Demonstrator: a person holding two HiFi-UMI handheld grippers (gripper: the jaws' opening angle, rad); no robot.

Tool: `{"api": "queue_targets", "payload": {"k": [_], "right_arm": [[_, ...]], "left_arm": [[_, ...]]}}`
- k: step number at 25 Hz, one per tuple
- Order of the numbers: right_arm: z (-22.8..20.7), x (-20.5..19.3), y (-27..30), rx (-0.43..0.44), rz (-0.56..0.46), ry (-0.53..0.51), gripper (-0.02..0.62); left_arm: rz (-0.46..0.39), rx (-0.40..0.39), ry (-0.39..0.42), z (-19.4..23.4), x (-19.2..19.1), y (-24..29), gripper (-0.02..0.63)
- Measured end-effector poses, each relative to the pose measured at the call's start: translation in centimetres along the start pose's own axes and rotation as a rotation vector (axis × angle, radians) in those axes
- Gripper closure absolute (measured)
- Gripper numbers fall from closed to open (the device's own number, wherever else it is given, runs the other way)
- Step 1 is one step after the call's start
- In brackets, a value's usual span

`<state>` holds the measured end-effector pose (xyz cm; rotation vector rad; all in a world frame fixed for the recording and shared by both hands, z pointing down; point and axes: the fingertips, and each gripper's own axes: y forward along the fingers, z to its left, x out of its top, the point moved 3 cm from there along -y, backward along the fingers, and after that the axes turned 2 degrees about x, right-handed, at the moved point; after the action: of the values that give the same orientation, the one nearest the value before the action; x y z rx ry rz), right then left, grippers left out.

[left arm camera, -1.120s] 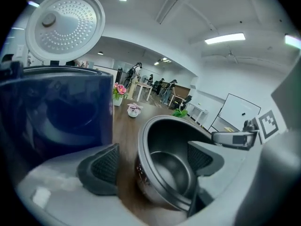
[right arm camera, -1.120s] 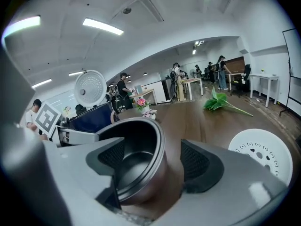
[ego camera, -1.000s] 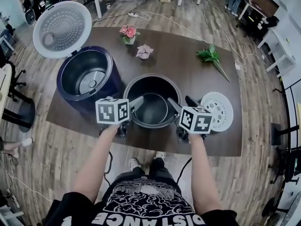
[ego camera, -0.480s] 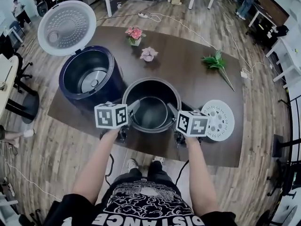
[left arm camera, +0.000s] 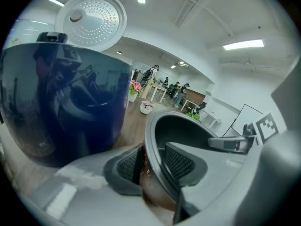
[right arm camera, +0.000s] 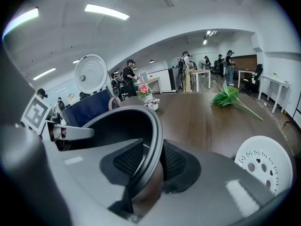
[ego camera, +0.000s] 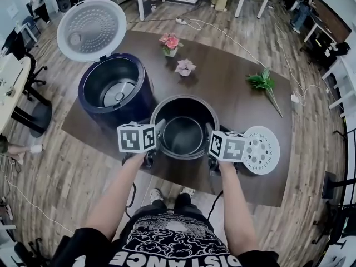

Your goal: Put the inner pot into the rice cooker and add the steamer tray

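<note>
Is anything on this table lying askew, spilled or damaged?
Only the green plant sprig lies flat on the table, unlike the upright pink flowers and the paler ones. Nothing is spilled or visibly damaged.

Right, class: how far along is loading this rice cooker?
Done: the navy rice cooker stands open and empty. In hand: the left hand-held gripper and right hand-held gripper have just been closing onto the rim of the dark round inner pot on the wooden table. Left: lift it in, then add the white perforated steamer tray.

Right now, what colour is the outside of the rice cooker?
The rice cooker is dark navy blue outside. The head view shows it best.
</note>
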<state>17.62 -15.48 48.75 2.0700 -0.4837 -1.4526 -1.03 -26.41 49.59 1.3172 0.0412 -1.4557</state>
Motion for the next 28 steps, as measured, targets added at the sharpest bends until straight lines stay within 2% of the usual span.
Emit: {"api": "queue_targets", "payload": {"k": [5,22,28], "right_arm": [[0.2,2.2,-0.5,-0.020,-0.047,-0.052,0.511],[1.9,11.5,-3.8,0.025,-0.220,-0.154,0.512],[2.5,14.9,-4.9,0.046,-0.272,-0.207,0.514]], "left_arm": [[-0.057,0.011,-0.003,-0.1,1.1,-0.6,0.477],[-0.239,-0.011,0.055,-2.5,9.6,-4.3,0.491],[-0.315,0.008,0.062,-3.4,12.4,-5.7,0.508]]}}
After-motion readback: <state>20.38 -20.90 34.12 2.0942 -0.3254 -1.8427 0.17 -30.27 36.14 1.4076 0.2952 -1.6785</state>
